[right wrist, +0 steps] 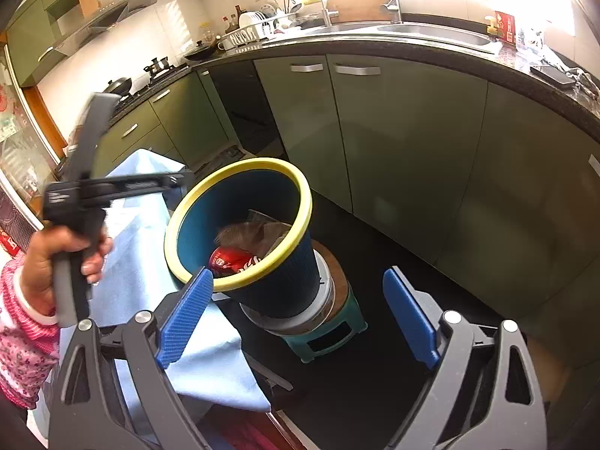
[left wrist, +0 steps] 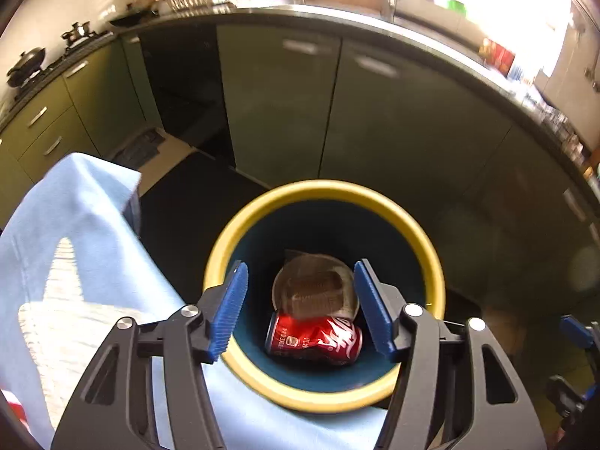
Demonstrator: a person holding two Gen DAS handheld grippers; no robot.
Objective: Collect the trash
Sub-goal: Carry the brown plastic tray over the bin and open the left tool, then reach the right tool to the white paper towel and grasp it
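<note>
The left gripper (left wrist: pixel 300 307) hangs with jaws apart and empty, directly above the bin (left wrist: pixel 326 191); below it a clear cup (left wrist: pixel 315 288) rests over a sideways red can (left wrist: pixel 315 337). The right gripper (right wrist: pixel 296 315), also wide and empty, sits farther back.

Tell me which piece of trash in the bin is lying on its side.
The red can: it lies flat at the bottom of the bin. The clear plastic cup beside it shows its round mouth to the left wrist camera.

Sunlit kitchen corner
Matte olive-green base cabinets (right wrist: pixel 393 142) under a dark stone countertop (right wrist: pixel 412 50); black floor (right wrist: pixel 375 262); white tiled wall (right wrist: pixel 150 41).
</note>
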